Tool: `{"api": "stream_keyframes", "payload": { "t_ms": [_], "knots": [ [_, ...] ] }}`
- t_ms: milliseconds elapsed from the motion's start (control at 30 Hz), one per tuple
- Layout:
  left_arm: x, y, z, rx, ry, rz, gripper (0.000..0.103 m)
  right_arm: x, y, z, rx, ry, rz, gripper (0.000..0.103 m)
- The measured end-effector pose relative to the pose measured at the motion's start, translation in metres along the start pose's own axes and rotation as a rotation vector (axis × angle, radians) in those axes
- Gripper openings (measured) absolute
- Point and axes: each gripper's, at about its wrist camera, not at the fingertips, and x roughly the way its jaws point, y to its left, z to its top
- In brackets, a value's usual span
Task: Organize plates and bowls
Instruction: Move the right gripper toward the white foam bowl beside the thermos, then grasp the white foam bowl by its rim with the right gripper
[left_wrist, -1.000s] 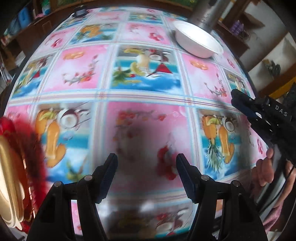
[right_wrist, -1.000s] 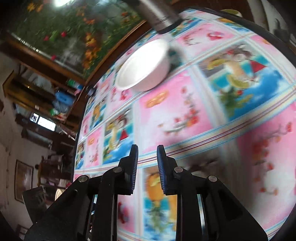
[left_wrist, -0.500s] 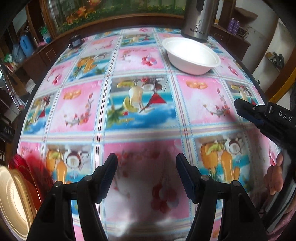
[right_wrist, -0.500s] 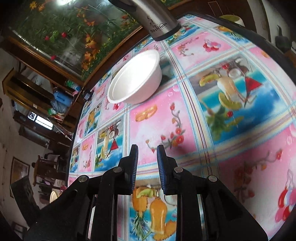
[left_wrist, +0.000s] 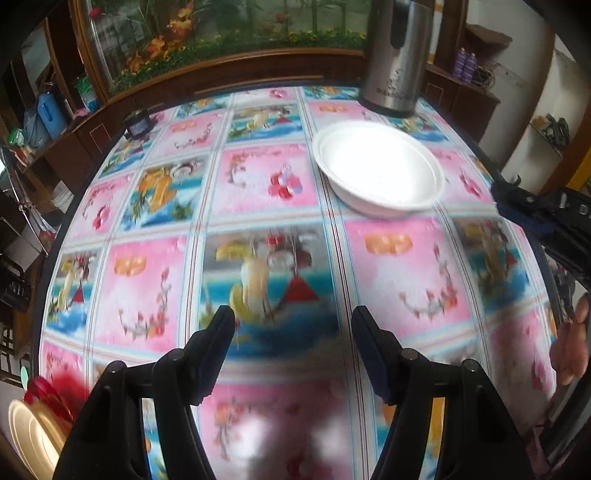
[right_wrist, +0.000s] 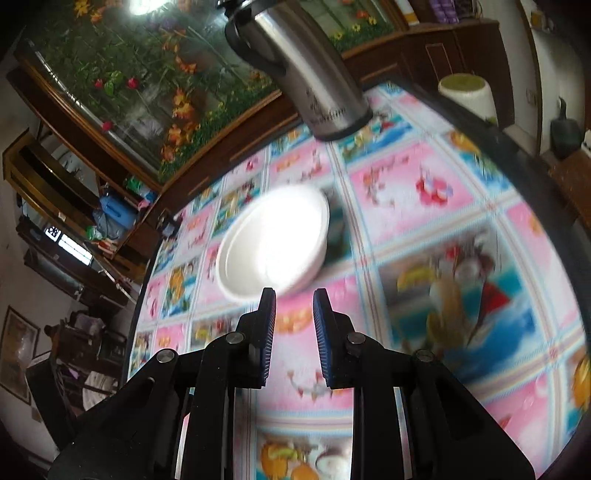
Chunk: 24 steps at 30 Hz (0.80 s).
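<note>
A white bowl (left_wrist: 378, 177) sits on the far right part of the table, near a steel jug; it also shows in the right wrist view (right_wrist: 275, 243). My left gripper (left_wrist: 291, 321) is open and empty above the table's middle. My right gripper (right_wrist: 294, 302) is open with a narrow gap, empty, its tips just short of the bowl's near rim. It shows in the left wrist view (left_wrist: 517, 199) at the right edge. A stack of red and cream plates (left_wrist: 37, 424) lies at the lower left.
A steel thermos jug (left_wrist: 397, 59) stands behind the bowl; it also shows in the right wrist view (right_wrist: 314, 74). The round table carries a pink and blue fruit-print cloth (left_wrist: 155, 288). A small dark object (left_wrist: 136, 123) sits at the far left edge.
Both grippers have moved forward over the table toward the white bowl. The bowl appears larger and nearer in both views. The right gripper's gap has widened slightly. The plate stack slid out of view lower left.
</note>
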Motion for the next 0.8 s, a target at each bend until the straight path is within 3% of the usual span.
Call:
{"api": "stream_keyframes", "payload": {
  "t_ms": [267, 533, 700, 800],
  "knots": [
    [0.021, -0.001, 0.048, -0.053, -0.038, 0.015, 0.066, 0.004, 0.005, 0.044, 0.088, -0.097, 0.022, 0.020],
    [0.044, 0.002, 0.103, -0.189, -0.128, 0.082, 0.066, 0.014, 0.015, 0.085, 0.128, -0.139, 0.009, 0.020],
    [0.058, 0.006, 0.105, -0.267, -0.185, 0.146, 0.066, 0.024, 0.019, 0.088, 0.066, -0.150, -0.055, 0.022],
    [0.064, 0.004, 0.109, -0.237, -0.181, 0.116, 0.066, 0.031, 0.016, 0.089, 0.061, -0.150, -0.071, 0.022]
  ]
}}
